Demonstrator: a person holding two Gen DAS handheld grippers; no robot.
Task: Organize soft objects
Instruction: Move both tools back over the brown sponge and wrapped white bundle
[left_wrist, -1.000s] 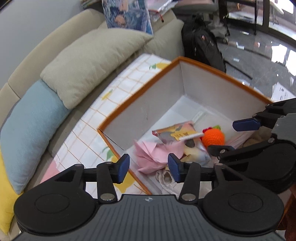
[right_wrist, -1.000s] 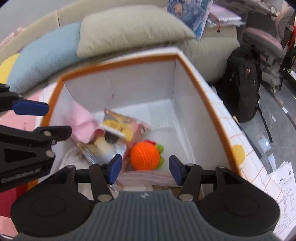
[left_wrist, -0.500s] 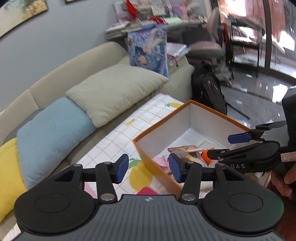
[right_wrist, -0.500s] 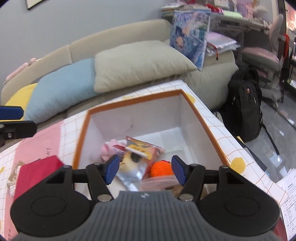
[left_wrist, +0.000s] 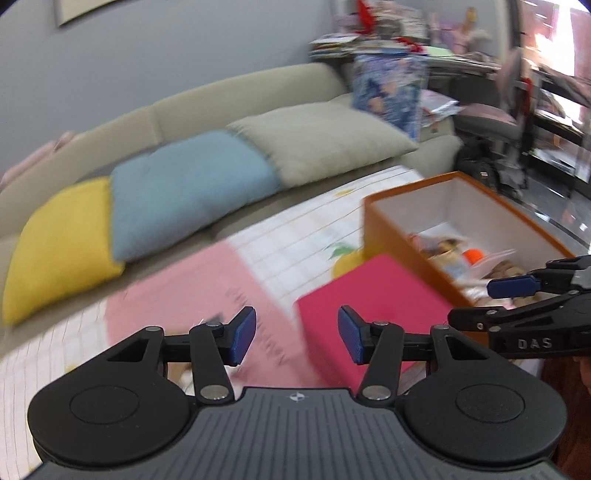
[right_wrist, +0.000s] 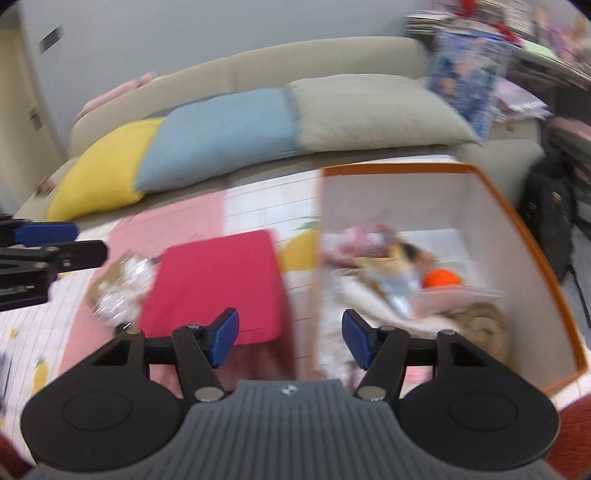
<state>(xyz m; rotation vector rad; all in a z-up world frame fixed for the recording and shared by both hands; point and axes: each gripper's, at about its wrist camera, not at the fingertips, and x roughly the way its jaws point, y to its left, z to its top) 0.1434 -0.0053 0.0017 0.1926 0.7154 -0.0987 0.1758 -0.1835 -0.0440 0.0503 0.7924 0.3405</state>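
An orange-rimmed white box (right_wrist: 491, 195) holds several soft things: an orange knitted ball (right_wrist: 439, 277), pink cloth and a beige plush (right_wrist: 480, 321). It also shows in the left wrist view (left_wrist: 384, 229). A red folded cloth (right_wrist: 218, 284) lies left of the box on the checked mat; it shows in the left wrist view too (left_wrist: 373, 291). A crinkly clear packet (right_wrist: 118, 288) lies left of the cloth. My left gripper (left_wrist: 295, 334) is open and empty above the mat. My right gripper (right_wrist: 290, 336) is open and empty over the box's left wall.
A beige sofa (left_wrist: 221, 99) with yellow (left_wrist: 59, 240), blue (left_wrist: 184, 184) and beige (left_wrist: 325, 140) cushions runs behind the mat. A black backpack (right_wrist: 550, 218) stands right of the box. Cluttered shelves fill the far right.
Both grippers have pulled up and back out of the box and swung left. The red cloth and packet have come into view. Both stayed open.
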